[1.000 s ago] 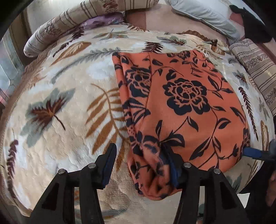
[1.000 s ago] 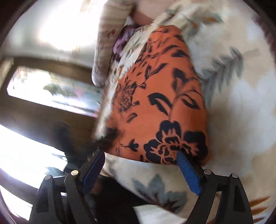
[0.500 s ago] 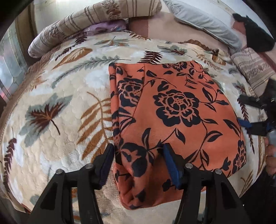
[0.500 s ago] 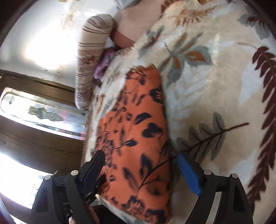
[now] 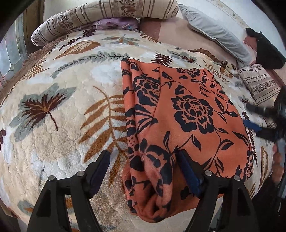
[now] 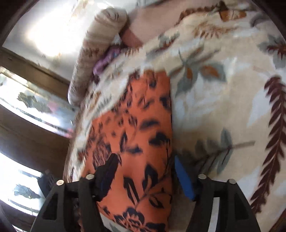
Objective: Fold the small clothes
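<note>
On the leaf-patterned cream blanket (image 5: pixel 53 142), the folded orange cloth with black flowers (image 5: pixel 187 121) lies flat. The left gripper (image 5: pixel 143 167) has just widened, releasing the near-left folded edge; the right gripper (image 6: pixel 144 176), narrowing but still unclamped, straddles its right edge, suggesting another fold.

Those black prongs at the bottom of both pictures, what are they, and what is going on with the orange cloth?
No robot here: a person holds a two-finger gripper in each hand, each with a camera looking along its fingers. One picture is from the left gripper, the other from the right gripper. A folded orange flowered cloth lies on a leaf-patterned blanket on a bed, with pillows behind. The left jaws have just been opening and stand apart around the cloth's near corner. The right jaws have been closing, but stand apart over its other edge. Neither grips it.
</note>
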Available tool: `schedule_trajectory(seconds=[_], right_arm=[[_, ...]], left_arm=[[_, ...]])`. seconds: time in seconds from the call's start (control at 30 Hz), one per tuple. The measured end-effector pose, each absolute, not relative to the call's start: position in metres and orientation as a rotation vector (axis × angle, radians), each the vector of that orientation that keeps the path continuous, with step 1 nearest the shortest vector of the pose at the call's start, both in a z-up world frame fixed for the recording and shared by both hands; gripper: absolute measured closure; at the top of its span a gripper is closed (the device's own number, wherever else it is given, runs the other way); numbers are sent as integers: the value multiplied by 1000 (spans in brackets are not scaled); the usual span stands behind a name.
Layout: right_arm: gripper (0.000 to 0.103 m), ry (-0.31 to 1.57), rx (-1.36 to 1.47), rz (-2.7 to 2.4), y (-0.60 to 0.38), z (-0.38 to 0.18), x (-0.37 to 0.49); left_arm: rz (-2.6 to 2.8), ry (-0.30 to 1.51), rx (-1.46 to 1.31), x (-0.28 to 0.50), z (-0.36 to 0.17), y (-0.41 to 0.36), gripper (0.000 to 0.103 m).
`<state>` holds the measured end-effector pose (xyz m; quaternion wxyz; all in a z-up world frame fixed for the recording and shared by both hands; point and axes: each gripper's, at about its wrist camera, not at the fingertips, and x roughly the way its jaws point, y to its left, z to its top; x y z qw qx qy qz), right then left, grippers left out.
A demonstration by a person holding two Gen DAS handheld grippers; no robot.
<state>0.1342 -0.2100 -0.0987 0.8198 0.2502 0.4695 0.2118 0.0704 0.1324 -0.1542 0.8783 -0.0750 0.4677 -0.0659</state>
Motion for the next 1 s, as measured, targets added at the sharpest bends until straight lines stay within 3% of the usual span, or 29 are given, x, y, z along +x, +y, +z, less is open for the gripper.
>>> schedule_trajectory(seconds=[0.03,0.17,0.2,0.23,0.27,0.4,0.47,0.5,0.67,0.77,0.8,0.87,1.0], right_arm=[[19,985,550,454,-212,-95,145],[21,1061,653,462,-210,-113,197],[30,1102,668,488,-203,-123,208],[66,1132,606,473,-198,-126,215],[67,1129,512,433,-191,-126,215],[65,1040,397,342,-186,-111,195],[20,1022,384,334,-184,-105,179],[18,997,396,345,-184,-101,168],[18,943,350,396,-175,-91,123],[20,1127,299,344,-163,-132,125],[22,1094,343,347,-170,-132,120],[45,1067,363,371,-174,-123,112],[46,1073,350,376,-179,-120,102]], left_arm=[[-137,974,-151,70,-154,132,23],[-136,971,-140,70,-153,132,20],[-135,971,-139,70,-153,132,19],[-136,972,-141,71,-154,133,19],[-138,973,-145,70,-154,133,19],[-130,970,-140,70,-154,133,18],[-127,969,-138,69,-153,133,18],[-125,970,-140,69,-153,134,18],[-115,963,-125,67,-153,132,18],[-110,962,-123,66,-153,131,18],[-107,958,-120,65,-153,130,18],[-99,955,-111,63,-152,129,18],[-90,952,-101,62,-153,128,18]])
